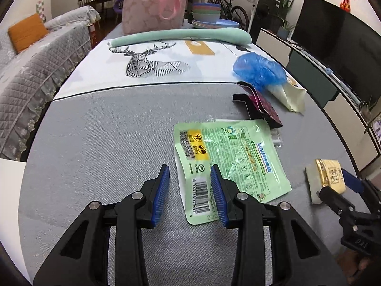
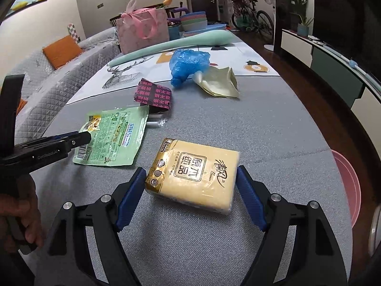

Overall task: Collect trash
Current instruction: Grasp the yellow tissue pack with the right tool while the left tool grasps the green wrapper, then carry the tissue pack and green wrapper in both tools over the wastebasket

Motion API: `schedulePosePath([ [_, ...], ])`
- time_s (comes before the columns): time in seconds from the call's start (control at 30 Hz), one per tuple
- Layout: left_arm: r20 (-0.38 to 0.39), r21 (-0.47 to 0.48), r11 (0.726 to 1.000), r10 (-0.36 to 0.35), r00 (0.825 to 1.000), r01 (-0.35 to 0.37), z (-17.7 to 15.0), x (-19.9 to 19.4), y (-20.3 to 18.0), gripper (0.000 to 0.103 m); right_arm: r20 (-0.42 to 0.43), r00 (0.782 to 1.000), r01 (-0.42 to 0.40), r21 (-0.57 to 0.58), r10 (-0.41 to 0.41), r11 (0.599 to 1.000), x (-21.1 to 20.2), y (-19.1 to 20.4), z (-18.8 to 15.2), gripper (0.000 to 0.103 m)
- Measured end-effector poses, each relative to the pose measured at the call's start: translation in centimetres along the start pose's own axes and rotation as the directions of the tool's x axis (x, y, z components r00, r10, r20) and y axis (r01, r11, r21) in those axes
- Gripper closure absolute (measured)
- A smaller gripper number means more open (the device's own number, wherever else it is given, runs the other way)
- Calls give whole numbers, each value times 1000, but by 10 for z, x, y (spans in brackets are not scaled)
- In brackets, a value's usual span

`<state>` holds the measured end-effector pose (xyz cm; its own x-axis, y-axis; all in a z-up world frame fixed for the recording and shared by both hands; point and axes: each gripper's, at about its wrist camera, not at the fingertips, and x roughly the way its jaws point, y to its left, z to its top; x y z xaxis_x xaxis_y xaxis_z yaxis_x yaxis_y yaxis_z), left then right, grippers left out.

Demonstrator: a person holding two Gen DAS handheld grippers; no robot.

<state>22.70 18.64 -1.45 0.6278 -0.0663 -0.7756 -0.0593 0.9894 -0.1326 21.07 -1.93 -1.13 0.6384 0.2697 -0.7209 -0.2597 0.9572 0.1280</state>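
Two grippers work over a grey woven tablecloth (image 2: 238, 124) strewn with litter. In the right wrist view, the right gripper (image 2: 190, 195) has its blue-padded jaws spread wide on either side of a yellow plastic-wrapped tissue pack (image 2: 197, 176), which lies flat on the cloth; the pads sit just beside the pack's short ends, and I cannot tell whether they touch it. At about ten o'clock from the pack lies a flat pale green plastic pouch with a barcode (image 2: 112, 140). The left gripper (image 2: 83, 138) reaches in from nine o'clock, its tip over the pouch's left part; a hand (image 2: 19, 217) holds its grip.

In the left wrist view, the left gripper (image 1: 190, 190) stands open, its left pad over bare cloth and its right pad over the green pouch (image 1: 238, 159) — the barcode edge shows between the two pads. At three o'clock, near the frame's edge, the tissue pack (image 1: 326, 176) sits between the right gripper's fingers (image 1: 333, 200).

Beyond the pouch, at about one o'clock, lie a dark wrapper with pink printed characters (image 1: 262, 104), a crumpled blue plastic bag (image 1: 259, 69) and a cream-coloured crumpled packet (image 1: 293, 95), close together. Farther off at twelve o'clock, a long mint-green foam roll (image 1: 181, 35) lies across the table before a pink gift bag with ribbon handles (image 1: 152, 9) and a stack of pastel bowls (image 1: 206, 12).
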Motion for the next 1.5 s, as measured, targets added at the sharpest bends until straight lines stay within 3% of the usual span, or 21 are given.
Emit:
schedulePosePath([
  [0.07,-6,14,1000,-12,1000,12,-1,0,-3,85,1,1000,-1,-2,1,1000,0,0,0,27],
  [0.4,59,27,999,-38,998,36,4,-27,-2,99,18,1000,-7,3,7,1000,-8,-4,-2,27],
  [0.7,190,19,1000,-21,981,18,9,-73,-1,102,69,998,2,-3,-2,1000,-22,-10,-2,27],
  [0.87,219,13,1000,5,976,-8,5,-85,-4,102,102,995,10,-8,-9,1000,-31,-14,-1,27],
  [1.07,290,29,998,41,956,-52,0,-106,-11,102,164,986,37,-41,-30,998,-47,-17,0,27],
  [1.27,307,-1,999,35,951,-36,-8,-114,-15,102,223,974,57,-46,-46,997,-67,-25,5,27],
  [1.5,365,4,1000,25,931,-29,-14,-128,-26,102,273,960,82,-32,-70,996,-87,-41,5,27],
])
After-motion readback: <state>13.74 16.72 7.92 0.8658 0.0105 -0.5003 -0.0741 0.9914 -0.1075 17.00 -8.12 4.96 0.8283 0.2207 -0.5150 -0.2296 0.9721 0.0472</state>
